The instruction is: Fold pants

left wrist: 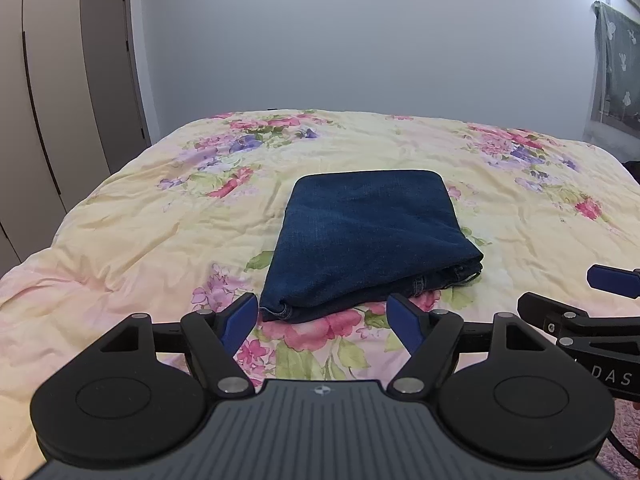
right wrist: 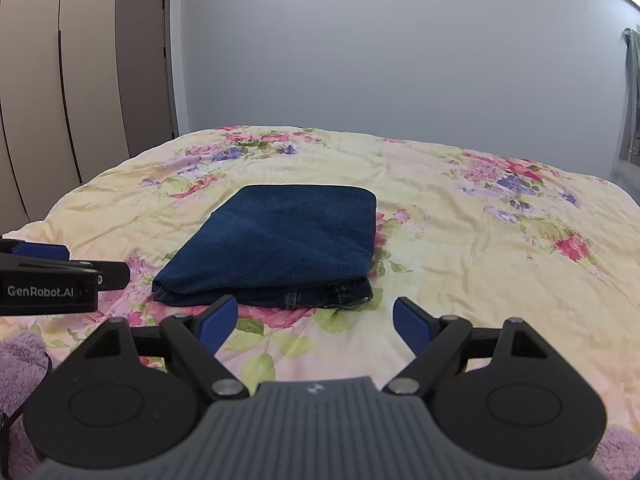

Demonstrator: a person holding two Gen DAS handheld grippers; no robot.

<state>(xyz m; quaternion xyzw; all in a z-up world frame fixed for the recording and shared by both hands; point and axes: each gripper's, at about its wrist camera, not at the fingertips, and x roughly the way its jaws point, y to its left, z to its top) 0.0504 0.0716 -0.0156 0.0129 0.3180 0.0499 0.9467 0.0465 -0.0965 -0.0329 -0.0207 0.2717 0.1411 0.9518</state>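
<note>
Lying folded, jeans (left wrist: 372, 240), floral quilt (left wrist: 160, 232), wardrobe (left wrist: 48, 120)

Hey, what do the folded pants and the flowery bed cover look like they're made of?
The folded pants look like dark blue denim: matte, faintly faded weave, with stitched hems showing at the near edge. The bed cover looks like soft, lightly padded cotton or a blend, pale yellow with a printed floral pattern; its shallow puffy wrinkles suggest quilting, though the exact fibre can't be told.
</note>
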